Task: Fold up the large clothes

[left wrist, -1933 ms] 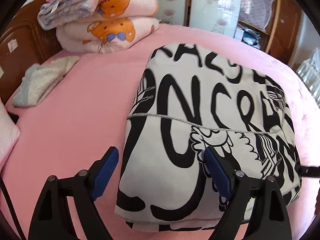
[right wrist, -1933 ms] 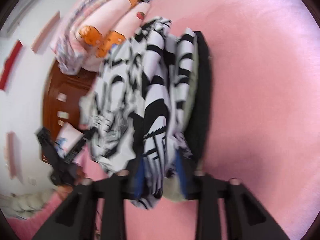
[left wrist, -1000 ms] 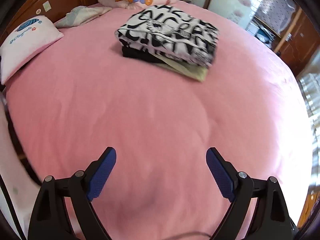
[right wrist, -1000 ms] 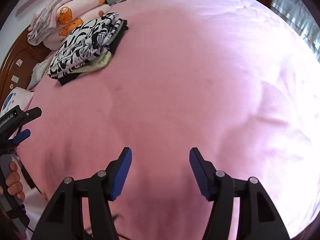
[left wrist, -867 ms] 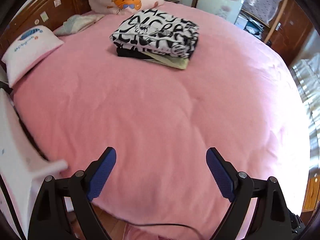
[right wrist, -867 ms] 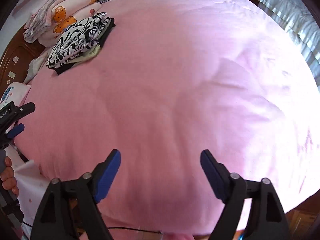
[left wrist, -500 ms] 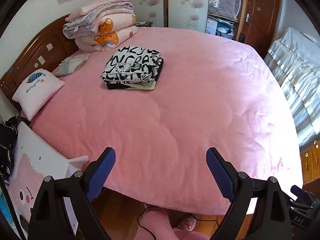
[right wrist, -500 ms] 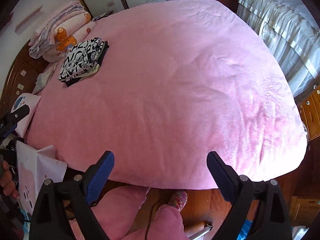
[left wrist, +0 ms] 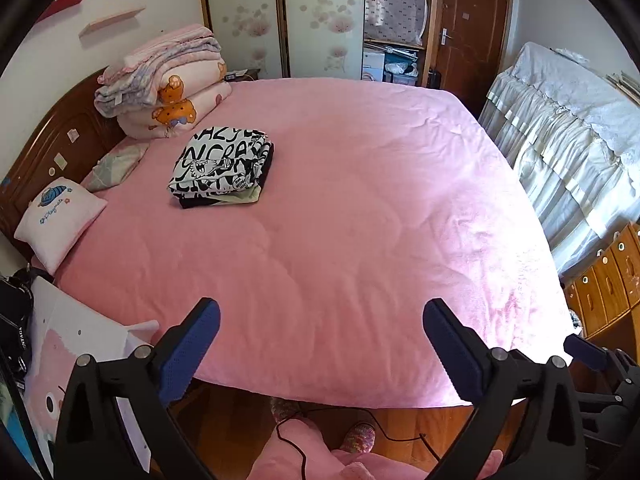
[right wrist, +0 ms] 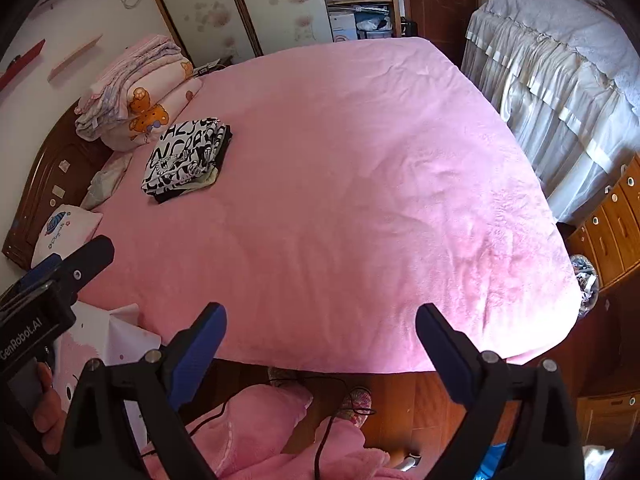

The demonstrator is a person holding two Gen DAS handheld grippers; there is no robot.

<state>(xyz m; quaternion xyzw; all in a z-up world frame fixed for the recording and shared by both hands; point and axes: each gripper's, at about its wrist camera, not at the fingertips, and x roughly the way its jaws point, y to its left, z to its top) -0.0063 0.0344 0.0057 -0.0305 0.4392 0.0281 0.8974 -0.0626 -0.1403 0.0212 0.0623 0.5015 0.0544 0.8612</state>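
A folded black-and-white lettered garment [left wrist: 224, 166] lies on top of a small stack of folded clothes on the pink bed [left wrist: 360, 220], toward the headboard; it also shows in the right wrist view [right wrist: 186, 156]. My left gripper [left wrist: 320, 320] is open and empty, held back over the foot edge of the bed, far from the stack. My right gripper [right wrist: 320, 324] is open and empty, also over the foot edge. The right gripper's tip shows in the left wrist view [left wrist: 588, 350], and the left gripper shows in the right wrist view [right wrist: 52, 280].
Folded quilts [left wrist: 168, 84] and a small pillow [left wrist: 60, 216] sit by the wooden headboard [left wrist: 48, 152]. A covered piece of furniture [left wrist: 568, 120] and drawers [left wrist: 608, 280] stand at the right. A pink-and-white box [left wrist: 80, 352] is at the bed's left corner. My slippered feet [left wrist: 356, 436] stand on wooden floor.
Both grippers let go of the folded garment on the stack and pulled far back from it to beyond the foot of the bed. The right gripper's jaws opened wide.
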